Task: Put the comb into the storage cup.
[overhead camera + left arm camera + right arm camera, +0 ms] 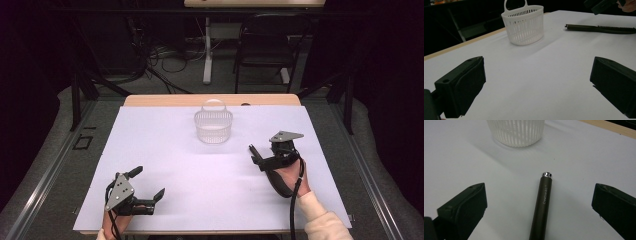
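Observation:
A white slatted basket with a loop handle stands upright at the back middle of the white-covered table. A dark slim tool handle with a silver end cap and small printed lettering lies flat on the sheet, its cap toward the basket. My right gripper is open and straddles this handle without touching it; from above, the right gripper sits right of centre. My left gripper is open and holds nothing near the front left. The left gripper view faces the basket and the tool lying to its right.
A bare wooden strip shows past the sheet's far edge. Behind the table stand a black chair and a white table leg among floor cables. Bare sheet lies between the two grippers and in front of the basket.

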`<control>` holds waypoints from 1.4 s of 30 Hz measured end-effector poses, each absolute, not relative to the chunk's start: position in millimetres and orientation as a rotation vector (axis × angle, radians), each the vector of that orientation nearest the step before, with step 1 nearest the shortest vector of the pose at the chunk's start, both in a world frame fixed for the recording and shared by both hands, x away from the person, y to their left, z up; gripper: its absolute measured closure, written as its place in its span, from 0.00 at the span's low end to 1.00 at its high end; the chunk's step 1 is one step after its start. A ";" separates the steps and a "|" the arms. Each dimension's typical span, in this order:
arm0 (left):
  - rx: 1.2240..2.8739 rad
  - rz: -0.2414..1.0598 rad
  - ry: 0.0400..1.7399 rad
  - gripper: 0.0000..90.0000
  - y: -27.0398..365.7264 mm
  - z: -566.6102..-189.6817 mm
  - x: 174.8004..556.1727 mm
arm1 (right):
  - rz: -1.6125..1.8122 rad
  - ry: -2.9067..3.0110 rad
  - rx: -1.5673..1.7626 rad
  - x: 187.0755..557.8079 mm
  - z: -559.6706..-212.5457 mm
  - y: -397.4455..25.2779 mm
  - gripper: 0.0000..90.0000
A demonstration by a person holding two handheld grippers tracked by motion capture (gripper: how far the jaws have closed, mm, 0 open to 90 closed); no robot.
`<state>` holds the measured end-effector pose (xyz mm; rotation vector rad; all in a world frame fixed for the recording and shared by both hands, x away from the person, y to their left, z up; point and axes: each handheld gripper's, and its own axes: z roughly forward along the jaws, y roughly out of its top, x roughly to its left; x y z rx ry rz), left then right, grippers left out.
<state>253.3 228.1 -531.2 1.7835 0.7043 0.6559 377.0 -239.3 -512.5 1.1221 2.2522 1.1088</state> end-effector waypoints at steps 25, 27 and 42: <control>1.786 0.654 0.710 0.00 229.0 -531.6 254.0 | 1.066 2.221 1.193 404.3 -514.6 -236.6 0.17; 1.787 0.653 0.710 0.00 229.2 -531.7 254.3 | 1.060 2.227 1.197 405.2 -515.3 -236.8 0.17; 1.783 0.658 0.707 0.00 229.3 -531.1 253.2 | 0.994 2.268 1.171 415.7 -518.7 -230.2 0.81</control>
